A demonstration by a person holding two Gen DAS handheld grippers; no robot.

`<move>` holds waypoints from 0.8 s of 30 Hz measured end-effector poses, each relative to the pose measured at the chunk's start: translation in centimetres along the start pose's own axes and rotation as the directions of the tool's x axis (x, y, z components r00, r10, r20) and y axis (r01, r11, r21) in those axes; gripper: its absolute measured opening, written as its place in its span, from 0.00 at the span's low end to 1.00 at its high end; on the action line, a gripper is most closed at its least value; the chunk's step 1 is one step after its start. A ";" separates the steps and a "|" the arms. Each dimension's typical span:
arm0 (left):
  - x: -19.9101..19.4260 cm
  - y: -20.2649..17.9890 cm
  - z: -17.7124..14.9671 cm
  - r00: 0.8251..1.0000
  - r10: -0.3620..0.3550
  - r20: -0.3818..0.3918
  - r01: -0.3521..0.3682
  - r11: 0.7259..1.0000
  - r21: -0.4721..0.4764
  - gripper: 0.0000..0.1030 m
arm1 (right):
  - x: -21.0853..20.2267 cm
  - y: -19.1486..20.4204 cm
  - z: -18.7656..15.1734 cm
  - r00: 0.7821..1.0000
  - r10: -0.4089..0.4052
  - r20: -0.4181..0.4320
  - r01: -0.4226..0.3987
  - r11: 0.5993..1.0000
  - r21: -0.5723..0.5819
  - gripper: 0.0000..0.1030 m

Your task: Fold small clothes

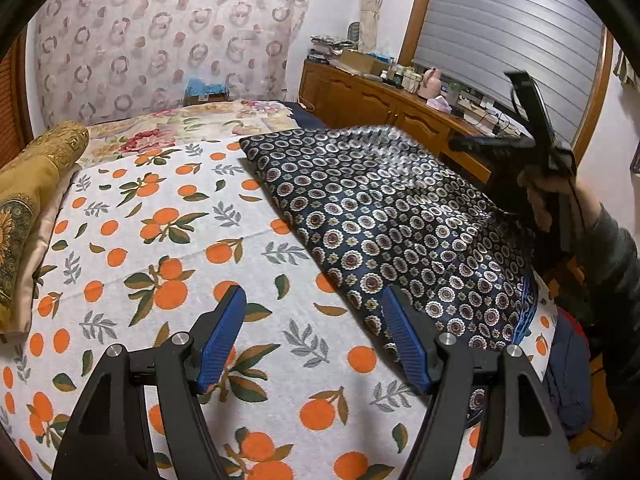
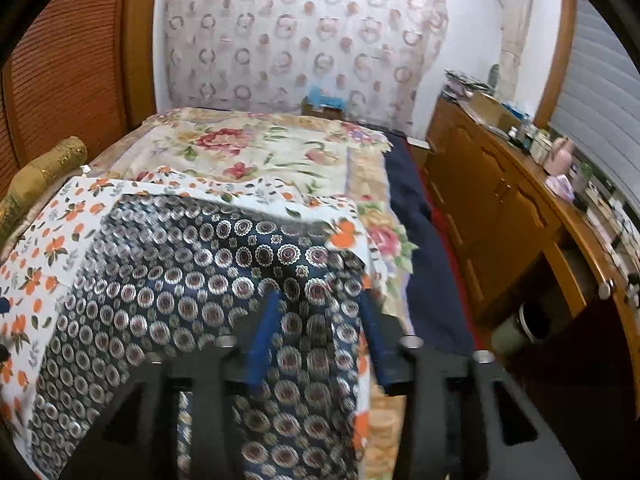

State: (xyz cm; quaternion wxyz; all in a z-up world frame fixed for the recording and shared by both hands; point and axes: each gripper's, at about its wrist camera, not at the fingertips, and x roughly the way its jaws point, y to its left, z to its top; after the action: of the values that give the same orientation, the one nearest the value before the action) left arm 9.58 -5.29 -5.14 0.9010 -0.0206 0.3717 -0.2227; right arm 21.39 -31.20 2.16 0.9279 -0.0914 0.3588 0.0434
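Note:
A dark navy garment (image 1: 384,216) with round medallion print lies spread on the orange-print sheet (image 1: 160,240) on the bed. My left gripper (image 1: 312,300) is open and empty, hovering above the sheet beside the garment's near left edge. My right gripper (image 2: 320,300) hangs over the garment (image 2: 192,280) with its blue fingers (image 2: 264,328) apart and cloth showing between them; blur hides whether they touch it. The right gripper also shows in the left wrist view (image 1: 536,136), held up in a hand at the garment's far right side.
A gold cushion (image 1: 36,184) lies at the bed's left edge. A floral bedspread (image 2: 256,152) covers the far bed. A wooden cabinet (image 2: 500,216) with clutter runs along the right wall. A patterned curtain (image 1: 168,32) hangs behind.

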 end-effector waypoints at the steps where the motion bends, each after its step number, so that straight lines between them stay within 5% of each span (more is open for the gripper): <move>1: 0.0 -0.2 0.0 1.000 0.000 0.002 0.000 1.000 0.001 0.69 | -0.3 -0.1 -0.6 1.000 0.003 -0.004 -0.003 1.000 0.007 0.49; 19: 0.8 -3.1 -0.4 1.000 -0.015 -0.014 0.016 0.999 0.042 0.69 | -7.1 -1.4 -10.1 0.998 0.060 -0.024 -0.059 0.998 0.032 0.49; 24: 0.9 -3.3 -0.5 1.000 -0.013 -0.021 0.014 0.999 0.048 0.69 | -6.8 -0.5 -10.5 0.999 0.048 -0.019 -0.048 0.998 0.031 0.30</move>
State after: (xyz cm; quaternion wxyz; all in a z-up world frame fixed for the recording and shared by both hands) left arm 8.56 -8.59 -5.46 0.8957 0.0007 0.3756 -0.2380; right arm 9.49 -33.93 -0.78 0.9243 -0.0691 0.3706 0.0593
